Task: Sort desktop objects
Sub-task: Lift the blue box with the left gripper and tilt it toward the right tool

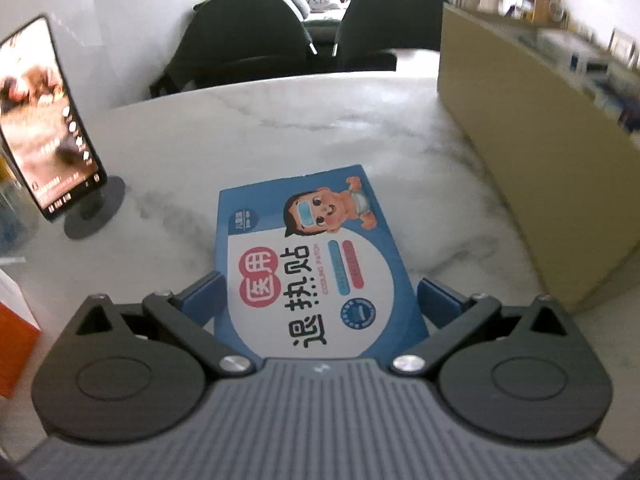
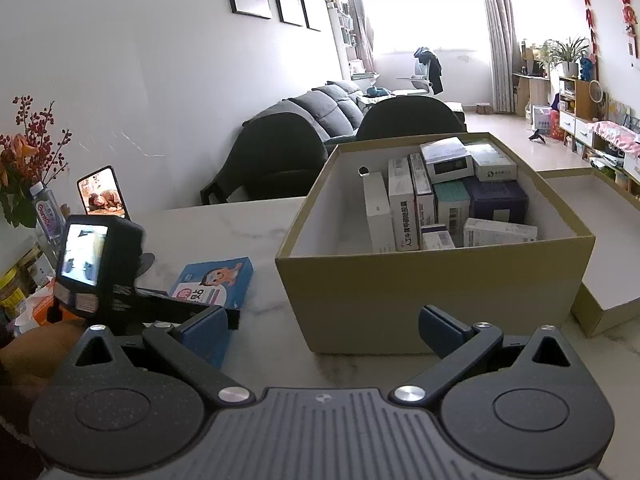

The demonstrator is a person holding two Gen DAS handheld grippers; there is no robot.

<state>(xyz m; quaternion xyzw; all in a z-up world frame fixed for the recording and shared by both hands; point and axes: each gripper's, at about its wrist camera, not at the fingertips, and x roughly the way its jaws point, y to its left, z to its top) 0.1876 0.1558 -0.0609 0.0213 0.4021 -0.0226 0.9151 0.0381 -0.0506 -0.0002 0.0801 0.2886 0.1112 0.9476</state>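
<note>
White marble tabletop (image 1: 280, 120) had the flat blue cooling-patch carton (image 1: 316, 256) lying between the left gripper (image 1: 320, 300)'s spread fingers, ungripped I'd say; next, pinch and carry to the tan cardboard box (image 2: 420, 300); right gripper (image 2: 324, 332) hung apart, empty.

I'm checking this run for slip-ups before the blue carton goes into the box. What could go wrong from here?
The left gripper straddles only the near end of the flat blue cooling-patch carton, so it may droop or slip when lifted. The tall brown cardboard box stands close by; the carton could catch its rim. A careless swing could topple the phone on its round stand.
</note>
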